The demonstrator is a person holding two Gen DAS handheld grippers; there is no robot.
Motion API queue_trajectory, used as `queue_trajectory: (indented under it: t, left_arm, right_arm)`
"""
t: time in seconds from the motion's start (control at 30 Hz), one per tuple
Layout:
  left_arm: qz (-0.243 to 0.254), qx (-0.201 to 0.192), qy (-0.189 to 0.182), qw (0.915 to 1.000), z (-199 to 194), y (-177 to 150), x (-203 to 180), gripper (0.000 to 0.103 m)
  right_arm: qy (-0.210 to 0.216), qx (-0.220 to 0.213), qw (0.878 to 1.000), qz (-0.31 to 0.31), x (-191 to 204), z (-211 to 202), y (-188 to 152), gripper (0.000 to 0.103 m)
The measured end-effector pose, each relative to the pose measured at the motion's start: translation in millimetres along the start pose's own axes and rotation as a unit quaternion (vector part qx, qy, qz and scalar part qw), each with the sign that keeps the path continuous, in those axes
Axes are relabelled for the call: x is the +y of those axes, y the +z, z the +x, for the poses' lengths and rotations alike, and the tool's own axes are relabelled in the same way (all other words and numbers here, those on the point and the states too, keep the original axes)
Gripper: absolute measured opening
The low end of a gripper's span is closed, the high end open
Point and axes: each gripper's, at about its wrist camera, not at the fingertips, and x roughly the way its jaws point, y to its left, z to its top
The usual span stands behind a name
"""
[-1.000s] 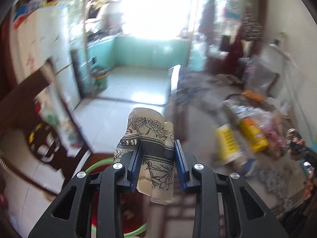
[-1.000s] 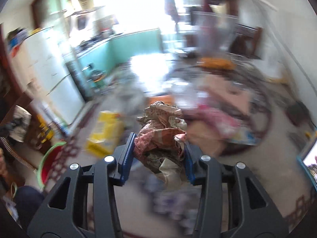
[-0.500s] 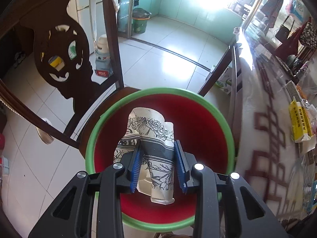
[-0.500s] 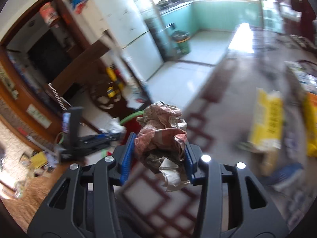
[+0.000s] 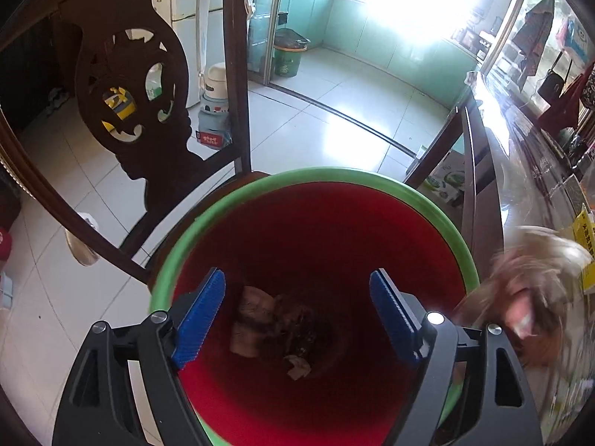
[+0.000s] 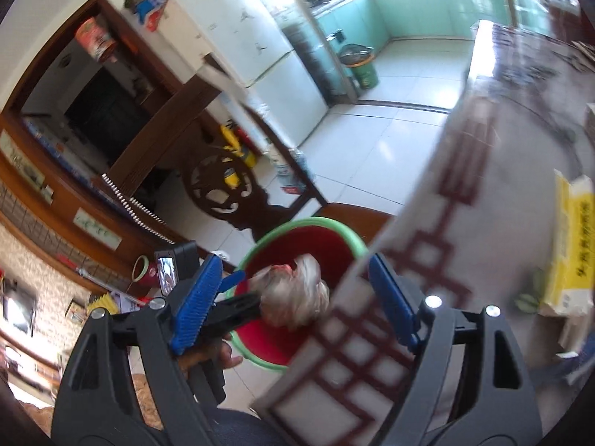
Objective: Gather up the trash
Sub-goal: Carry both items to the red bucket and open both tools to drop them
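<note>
Dropped since before: patterned paper into red bin (image 5: 327, 230); crumpled wad (image 6: 293, 297) falling binward, both jaws spreading, empty.

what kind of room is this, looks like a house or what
Most likely a home's dining area opening onto a kitchen: a white fridge by teal kitchen cabinets, a carved wooden chair, and a patterned table with a red bin beside it.
</note>
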Motion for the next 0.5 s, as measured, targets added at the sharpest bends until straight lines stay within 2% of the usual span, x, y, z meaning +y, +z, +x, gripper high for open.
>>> queue_trajectory:
  t: [0.1,0.2,0.23,0.27,0.4,0.43,0.5]
  left_arm:
    - [-0.005,0.001,0.002,1.0,8,-1,-1,0.077]
    - [-0.009,0.02,0.0,0.9998,25,-5,-6,0.077]
    - [0.003,0.018,0.018,0.9997,29,-6,-12,0.076]
    - [0.019,0.022,0.019,0.9994,30,-5,-18,0.073]
    - [0.049,-0.027,0.008,0.9984,20,8,-33,0.074]
    - [0.041,-0.017,0.007,0.999,24,11,-34,0.074]
    - [0.024,0.033,0.007,0.9992,36,14,-34,0.074]
  right_arm:
    - [-0.029,-0.006,1.0,0.003,-20,-17,-8,0.08]
    - [-0.065,-0.01,0.998,0.004,-43,-41,-17,0.08]
    - [-0.081,-0.012,0.997,0.005,-51,-52,-21,0.08]
    - [-0.092,-0.013,0.996,0.005,-59,-60,-24,0.08]
    - [-0.129,-0.026,0.991,0.017,-85,-86,-29,0.08]
    - [-0.132,-0.029,0.991,0.023,-89,-90,-29,0.08]
    - [-0.136,-0.041,0.989,0.04,-98,-99,-29,0.08]
